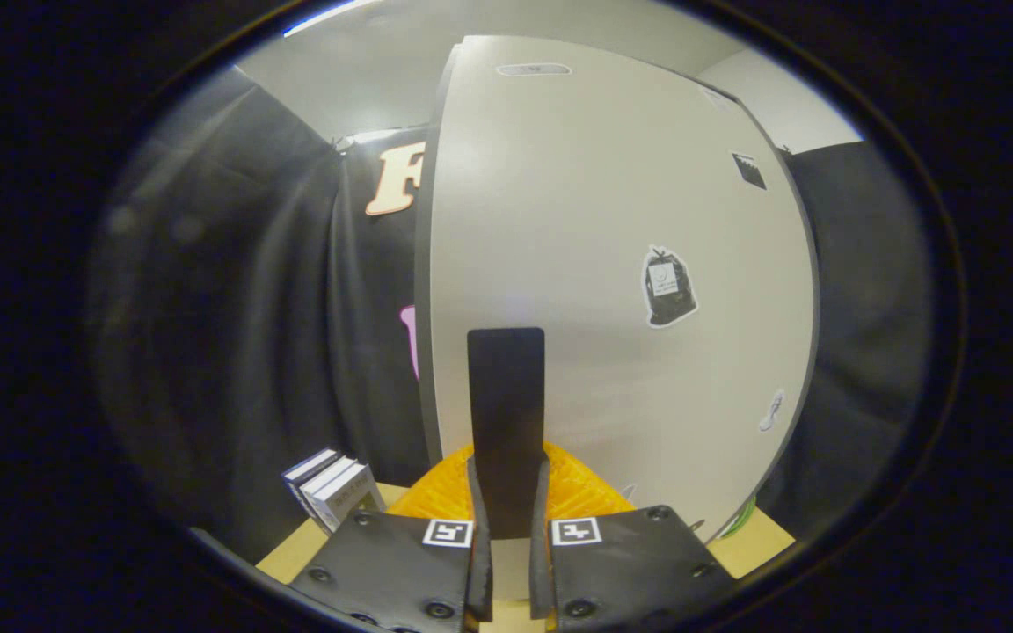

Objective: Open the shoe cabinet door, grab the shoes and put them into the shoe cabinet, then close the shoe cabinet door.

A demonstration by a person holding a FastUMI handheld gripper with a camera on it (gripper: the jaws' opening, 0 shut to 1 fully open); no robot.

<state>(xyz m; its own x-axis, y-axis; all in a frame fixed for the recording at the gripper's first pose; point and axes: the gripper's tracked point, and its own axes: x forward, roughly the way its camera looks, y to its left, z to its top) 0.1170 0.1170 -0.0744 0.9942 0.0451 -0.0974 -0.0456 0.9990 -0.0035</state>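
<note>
One pale cabinet door (612,264) (dark handle (506,422))

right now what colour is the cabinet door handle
Black, a vertical bar between the tongs, gripper view.

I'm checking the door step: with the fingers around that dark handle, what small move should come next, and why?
Probably a gentle pull straight back. The gripper looks shut on the dark handle of the cabinet door, both fingers pressing its sides. The door's left edge seems near closed, with no shoes seen yet, so swinging it open comes first.
</note>
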